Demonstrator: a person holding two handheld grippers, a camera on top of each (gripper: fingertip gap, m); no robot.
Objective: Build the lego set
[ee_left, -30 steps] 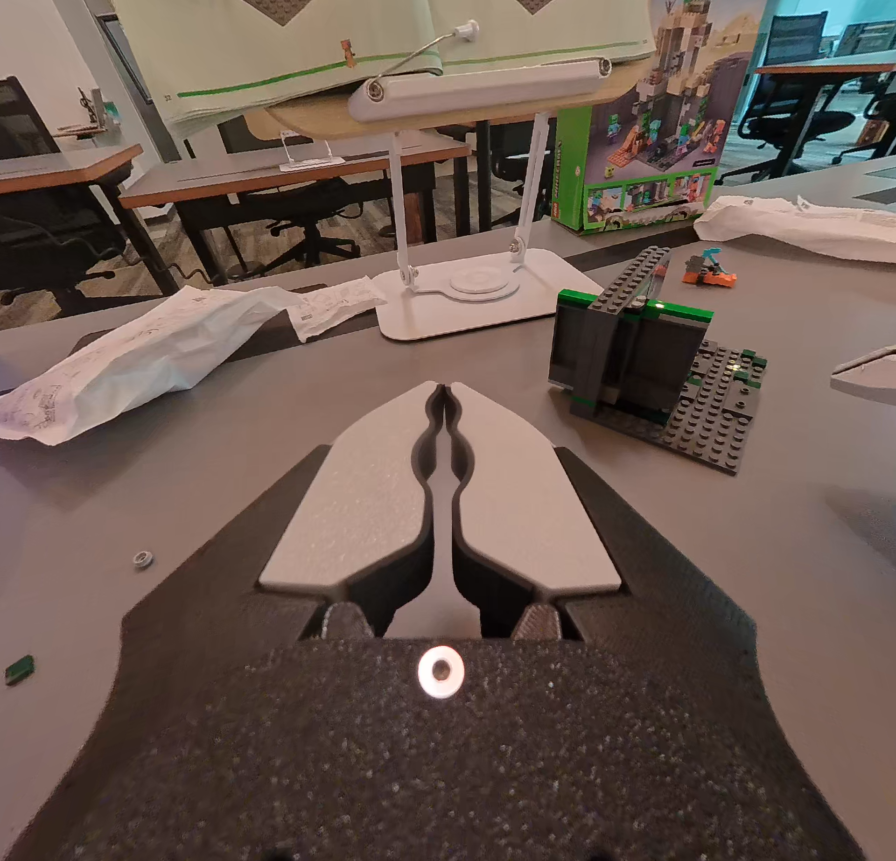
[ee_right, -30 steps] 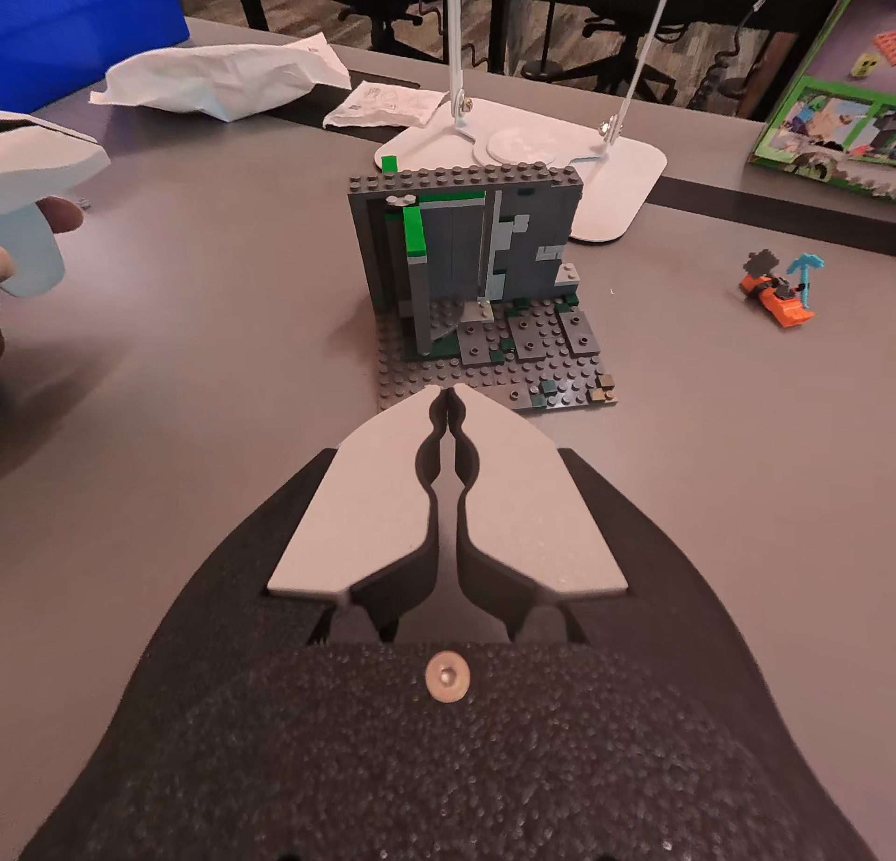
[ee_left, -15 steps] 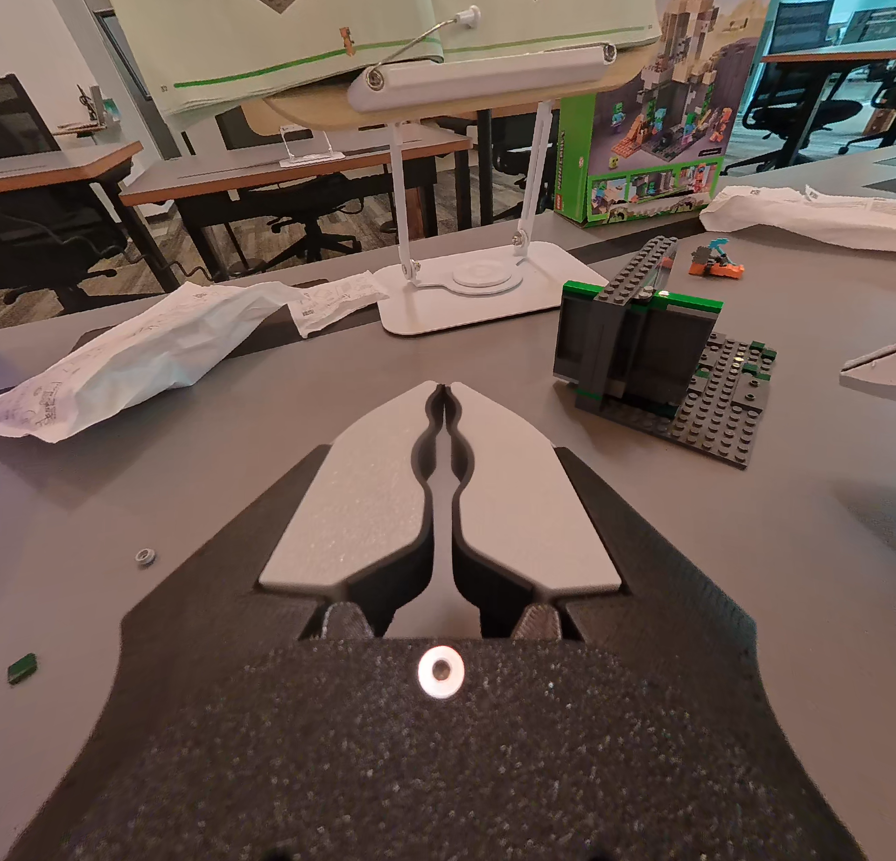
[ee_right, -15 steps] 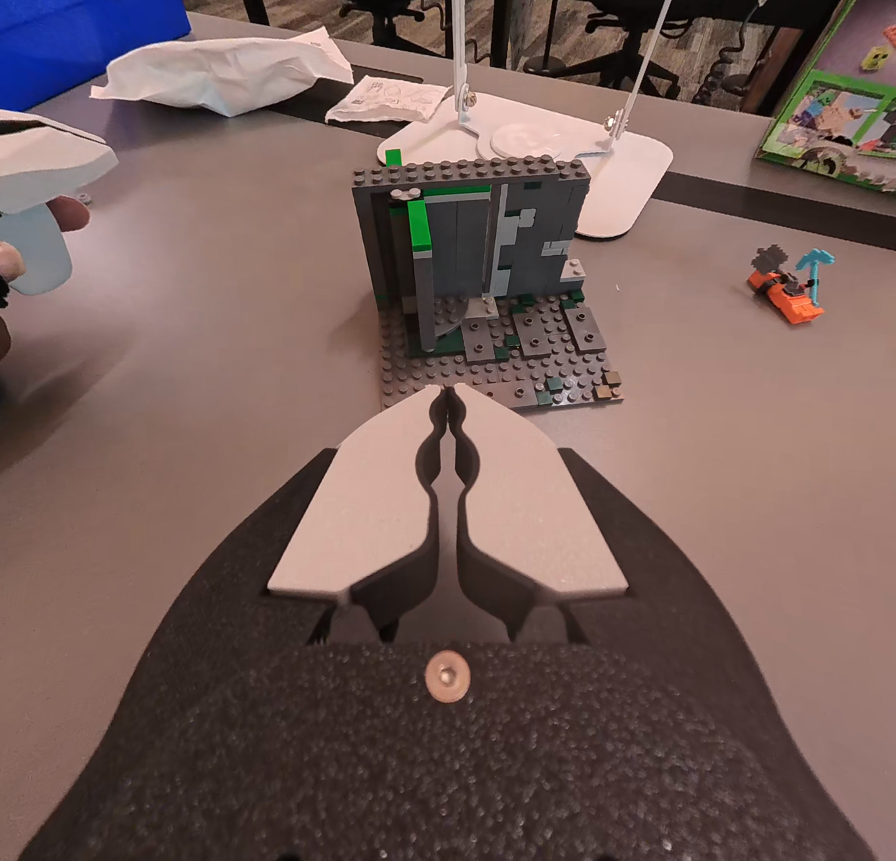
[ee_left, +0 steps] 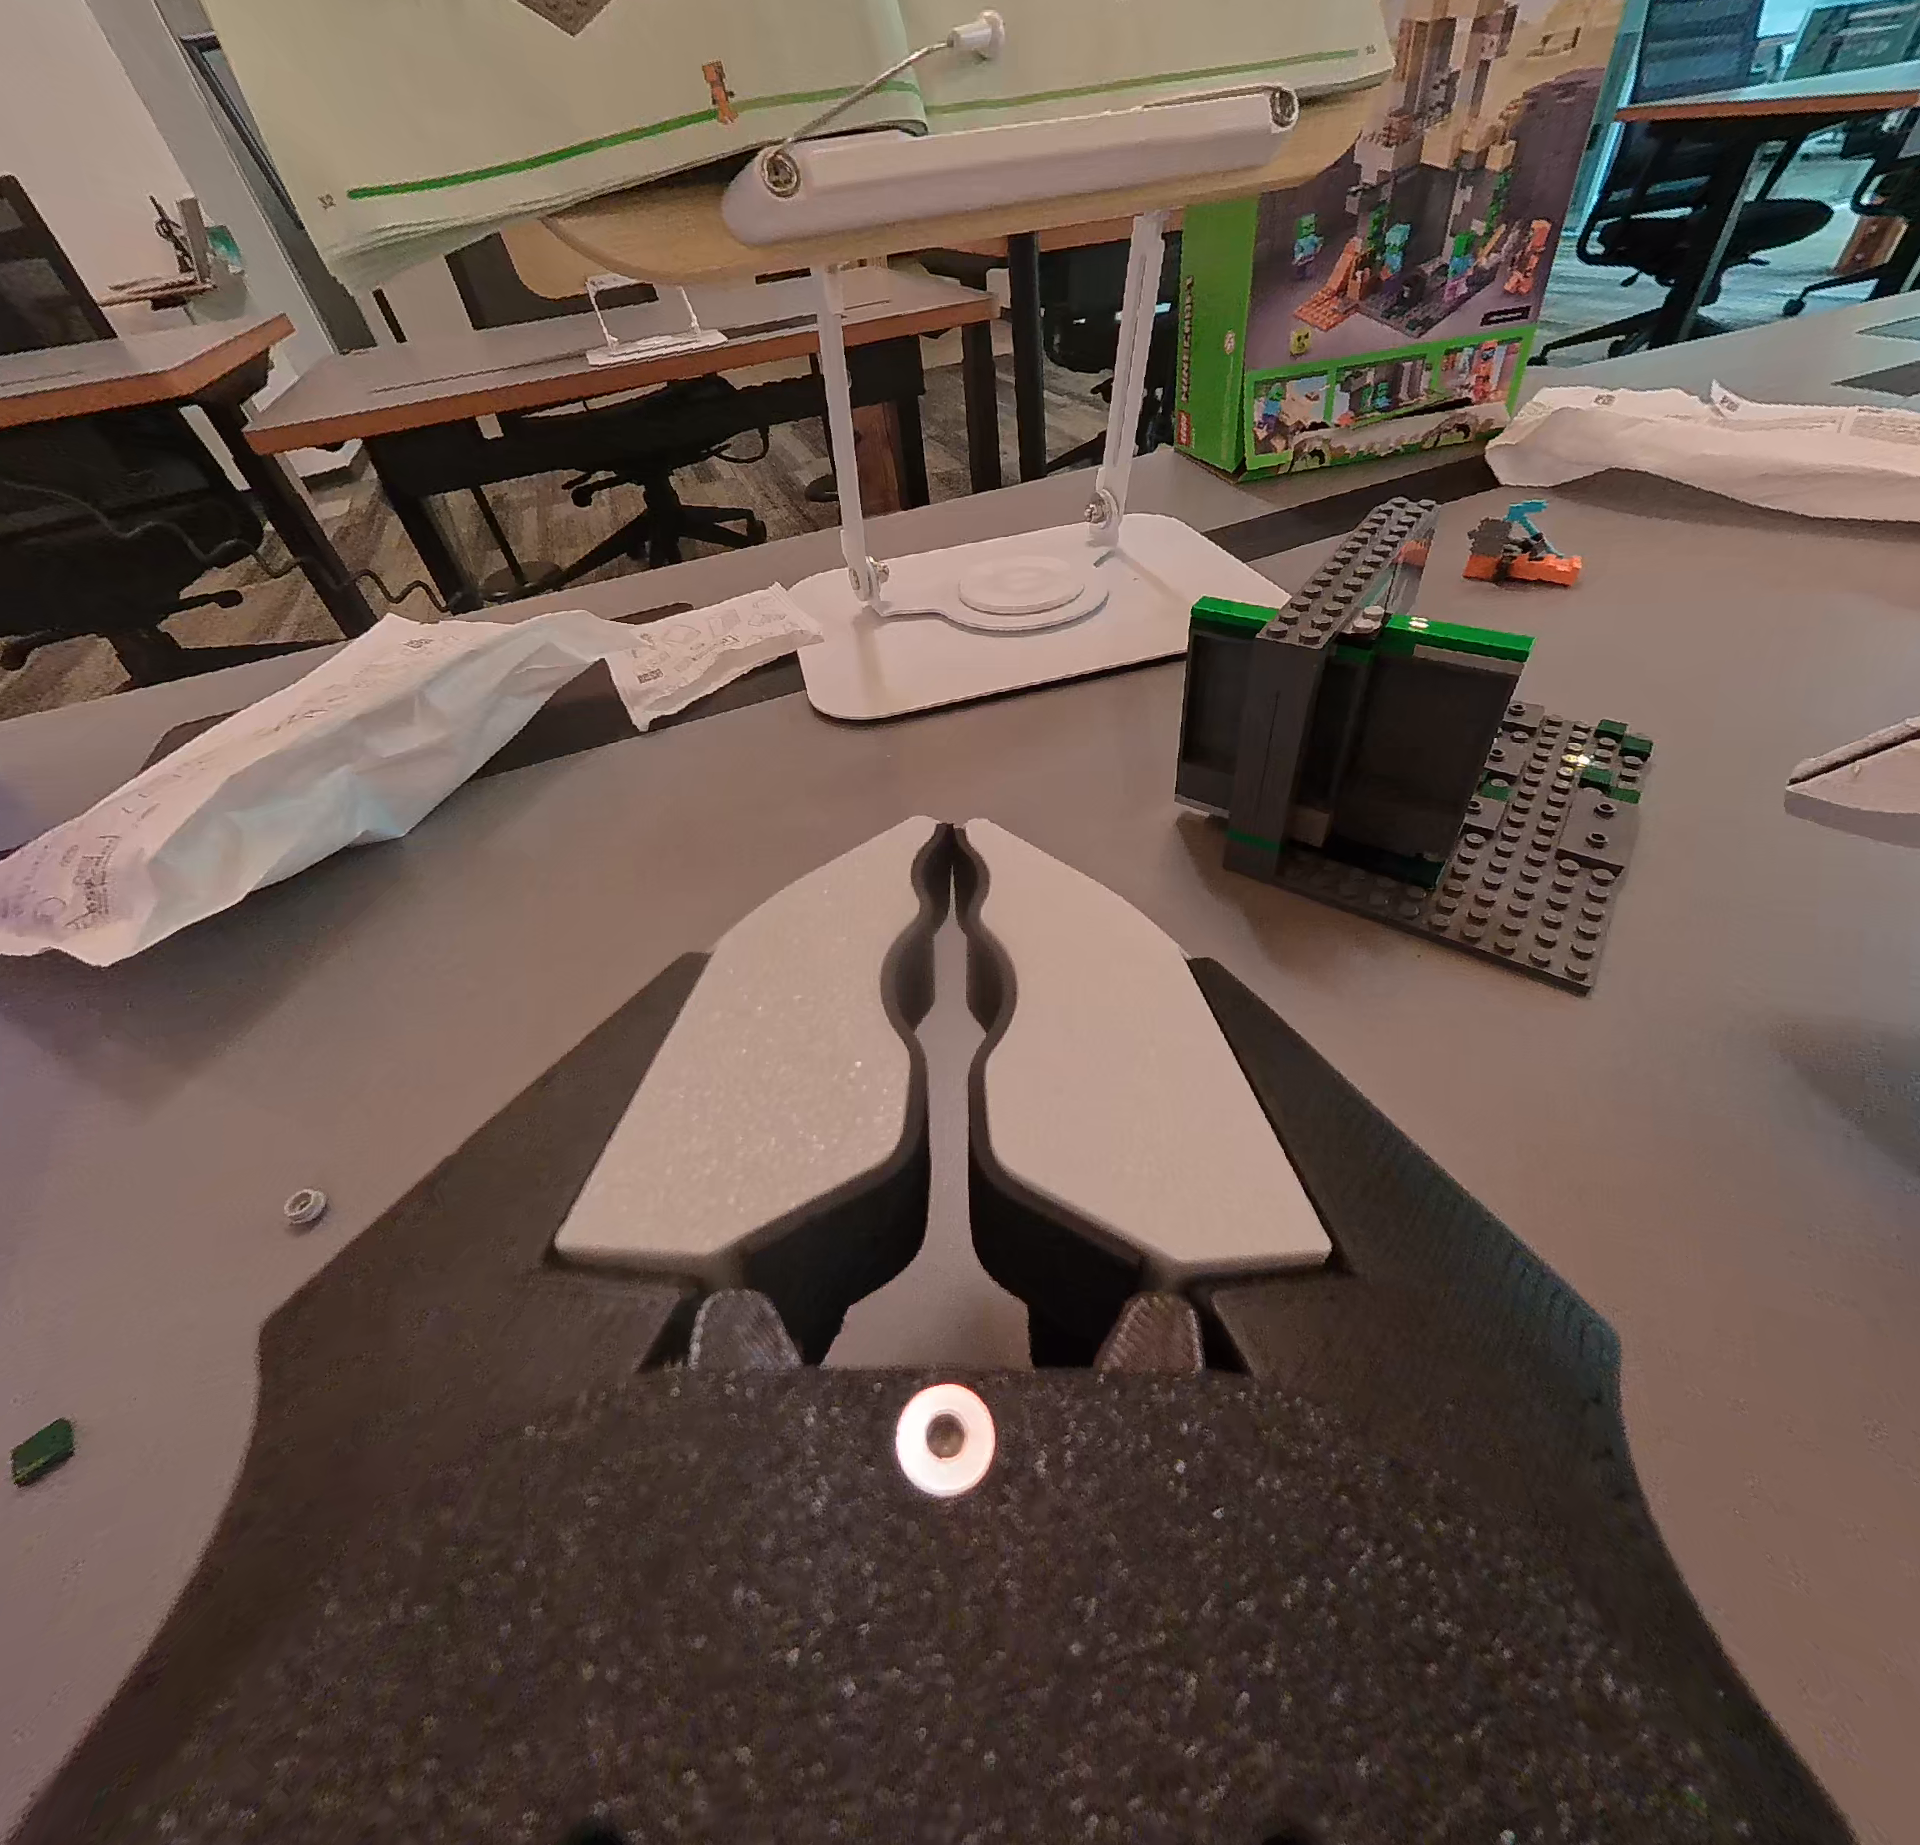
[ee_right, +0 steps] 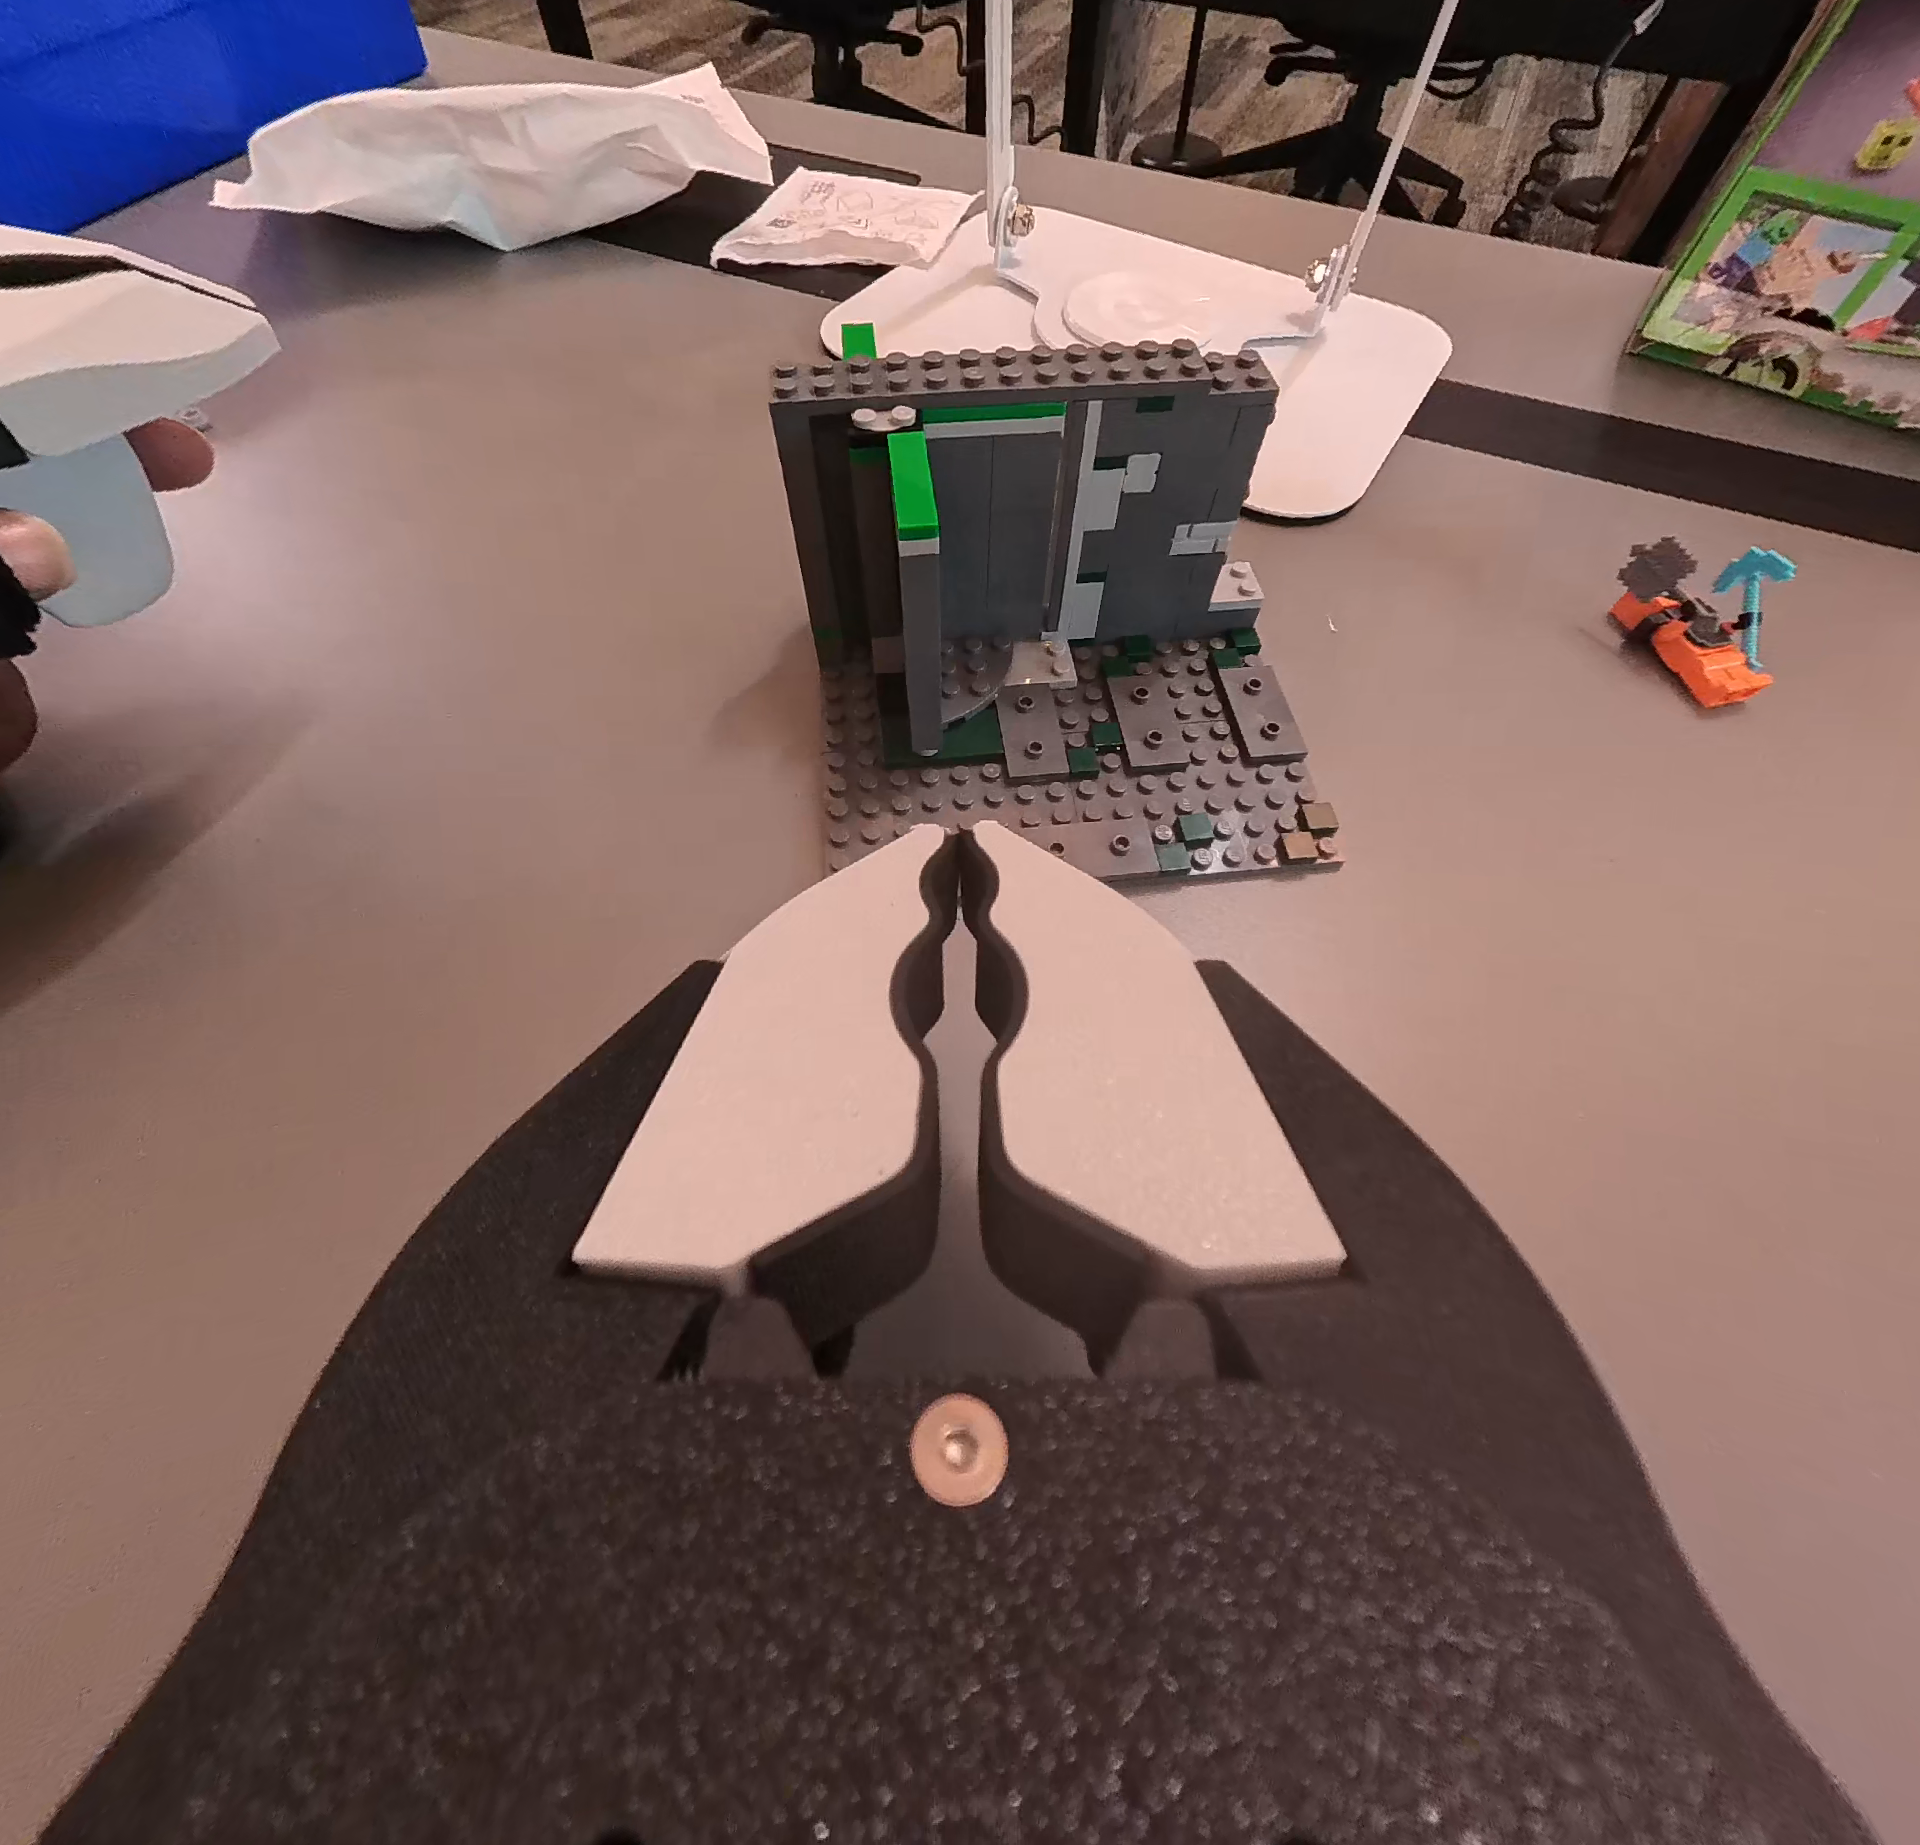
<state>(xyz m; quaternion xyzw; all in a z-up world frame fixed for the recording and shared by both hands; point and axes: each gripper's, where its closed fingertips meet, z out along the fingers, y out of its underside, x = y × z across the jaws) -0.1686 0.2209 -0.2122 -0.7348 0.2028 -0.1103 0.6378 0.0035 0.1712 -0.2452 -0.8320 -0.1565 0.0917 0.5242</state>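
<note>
Close before both cameras, the left gripper (ee_left: 952, 839) and the right gripper (ee_right: 958, 839) are closed on nothing. Beyond, the lego build (ee_right: 1049, 590) has slid slightly farther from the right one since before, so no brick is being added now.

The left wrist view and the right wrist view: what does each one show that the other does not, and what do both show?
Only the left wrist view shows the open instruction booklet on the stand's shelf, a small round grey piece and a dark green piece lying loose on the table. Only the right wrist view shows the inner face of the grey lego wall with its bright green strip. Both show the lego build on its studded baseplate, the white stand base, the orange figure and crumpled paper bags.
</note>
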